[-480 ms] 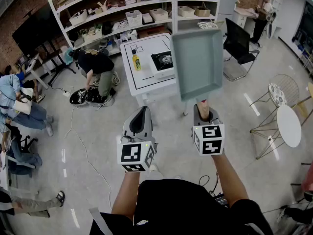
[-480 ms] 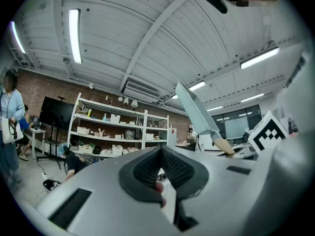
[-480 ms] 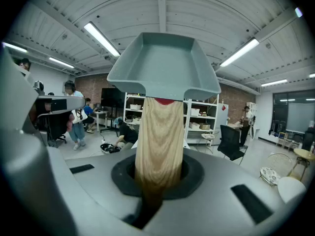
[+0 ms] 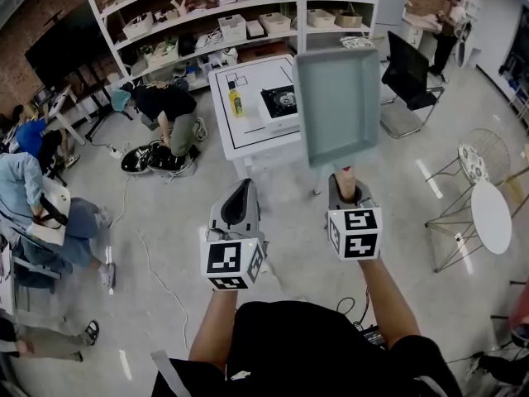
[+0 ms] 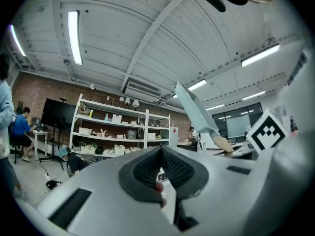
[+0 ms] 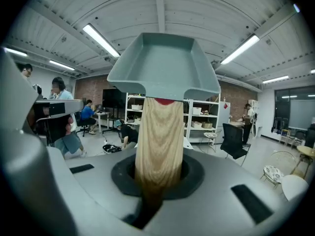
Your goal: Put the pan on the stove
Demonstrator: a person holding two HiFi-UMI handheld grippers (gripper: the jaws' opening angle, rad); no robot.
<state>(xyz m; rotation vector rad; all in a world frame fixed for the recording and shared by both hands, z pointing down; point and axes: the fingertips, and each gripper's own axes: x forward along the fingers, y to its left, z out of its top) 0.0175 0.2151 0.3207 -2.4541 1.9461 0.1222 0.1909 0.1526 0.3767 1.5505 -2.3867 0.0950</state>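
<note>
Grey polished floor (image 4: 165,222) lies open at centre left, up to the white square table (image 4: 248,135). The left gripper (image 4: 241,190) has its jaws pressed together, empty. A black single-burner stove (image 4: 281,102) sits by the table's right edge. Just right of it, a grey-green rectangular pan (image 4: 339,98) hangs aloft, its wooden handle clamped in the right gripper (image 4: 347,190). Versus earlier, pan and grip are unchanged, and the seated person in blue (image 4: 25,188) appears lower.
</note>
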